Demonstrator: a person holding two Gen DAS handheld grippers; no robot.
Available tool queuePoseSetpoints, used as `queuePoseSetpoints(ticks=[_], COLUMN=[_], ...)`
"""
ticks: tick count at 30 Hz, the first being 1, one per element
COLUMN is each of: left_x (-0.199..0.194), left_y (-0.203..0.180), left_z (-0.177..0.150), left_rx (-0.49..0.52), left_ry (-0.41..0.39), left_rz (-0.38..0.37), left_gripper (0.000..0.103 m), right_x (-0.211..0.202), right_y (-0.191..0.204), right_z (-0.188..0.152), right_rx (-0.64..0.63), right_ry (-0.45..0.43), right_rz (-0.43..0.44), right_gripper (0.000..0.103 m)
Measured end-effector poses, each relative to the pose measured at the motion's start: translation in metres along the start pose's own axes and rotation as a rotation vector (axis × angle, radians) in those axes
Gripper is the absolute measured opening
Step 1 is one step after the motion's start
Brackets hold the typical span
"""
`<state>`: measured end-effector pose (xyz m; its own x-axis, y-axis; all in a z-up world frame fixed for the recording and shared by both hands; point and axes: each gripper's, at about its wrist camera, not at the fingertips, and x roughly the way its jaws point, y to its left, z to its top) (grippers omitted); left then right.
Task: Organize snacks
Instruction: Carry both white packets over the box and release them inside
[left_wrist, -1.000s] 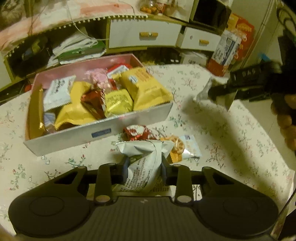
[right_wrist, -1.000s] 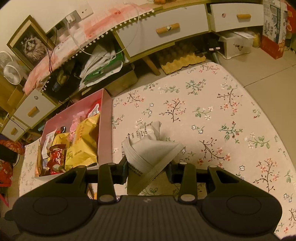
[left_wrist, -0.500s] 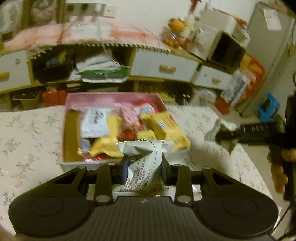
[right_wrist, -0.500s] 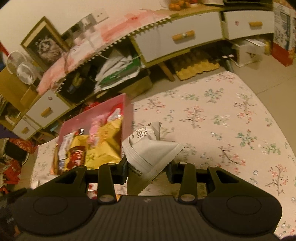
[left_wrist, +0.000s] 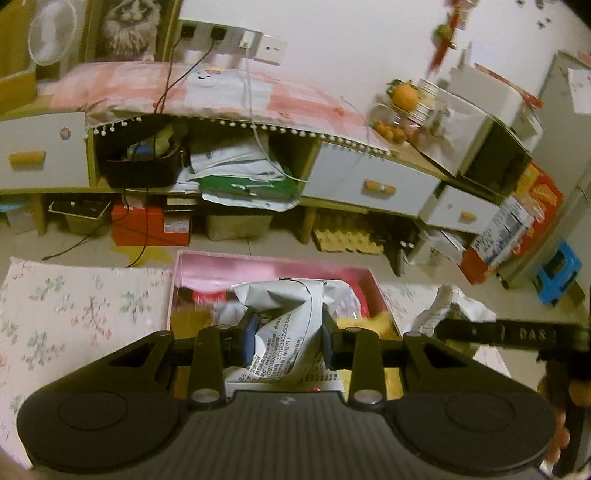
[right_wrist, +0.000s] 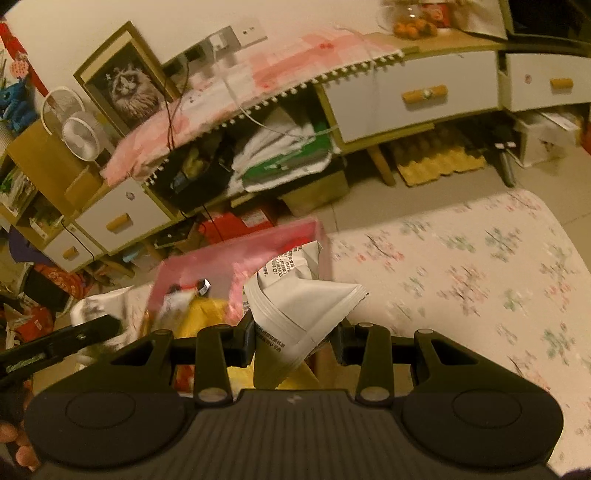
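Two grippers (left_wrist: 284, 341) (right_wrist: 297, 341), white packets (left_wrist: 284, 321) (right_wrist: 299, 314), pink box (left_wrist: 258, 264)

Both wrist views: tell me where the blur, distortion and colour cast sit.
Left wrist view: warm yellowish cast; fisheye bends the cabinet into an arc; the pink box and floral cloth are smeared, while the print on the white snack packet stays readable. Right wrist view: same cast and curvature; box and cloth streaked by motion, the held white packet sharp.
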<state>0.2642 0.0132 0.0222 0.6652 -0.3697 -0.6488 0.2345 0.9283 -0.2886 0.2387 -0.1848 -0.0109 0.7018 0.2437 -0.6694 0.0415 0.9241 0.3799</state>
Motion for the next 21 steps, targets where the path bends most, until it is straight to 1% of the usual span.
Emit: queuePoseSetpoints(ticks=[2,5,9,14,15,16,17,19,21], left_x=[0.011,0.033,0.056,0.077,0.078,0.077,0.075,0.068,0.060], left_y=[0.003,0.004,0.009,0.003,0.004,0.004,0.006,0.010,0.013], left_z=[0.009,0.016,0.018,0.015,0.014,0.013,0.013,0.014,0.016], left_rx=[-0.017,-0.025,-0.074,-0.030,-0.029,-0.036,-0.047,-0.064,-0.068], left_ry=[-0.003,0.022,0.049,0.073,0.073,0.068,0.064,0.052,0.039], left_rz=[0.004,0.035,0.026,0.064,0.062,0.056,0.055,0.048,0.052], left_gripper=[0.039,0.039,0.039,0.039,0.040,0.041,0.041,0.045,0.045], right_x=[0.008,0.023,0.046,0.061,0.063,0.065,0.064,0.060,0.053], right_y=[0.007,0.020,0.030,0.032,0.032,0.032,0.031,0.029,0.026], right_z=[0.008,0.016,0.021,0.022,0.021,0.022,0.021,0.019,0.019], right_rx=[-0.004,-0.025,-0.041,-0.035,-0.034,-0.027,-0.018,-0.011,-0.002], right_ry=[-0.010,-0.008,0.012,0.022,0.027,0.032,0.032,0.017,0.008], right_rz=[0.026,0.059,0.065,0.059,0.065,0.069,0.067,0.066,0.071], right_gripper=[0.036,0.036,0.036,0.036,0.037,0.042,0.044,0.053,0.053])
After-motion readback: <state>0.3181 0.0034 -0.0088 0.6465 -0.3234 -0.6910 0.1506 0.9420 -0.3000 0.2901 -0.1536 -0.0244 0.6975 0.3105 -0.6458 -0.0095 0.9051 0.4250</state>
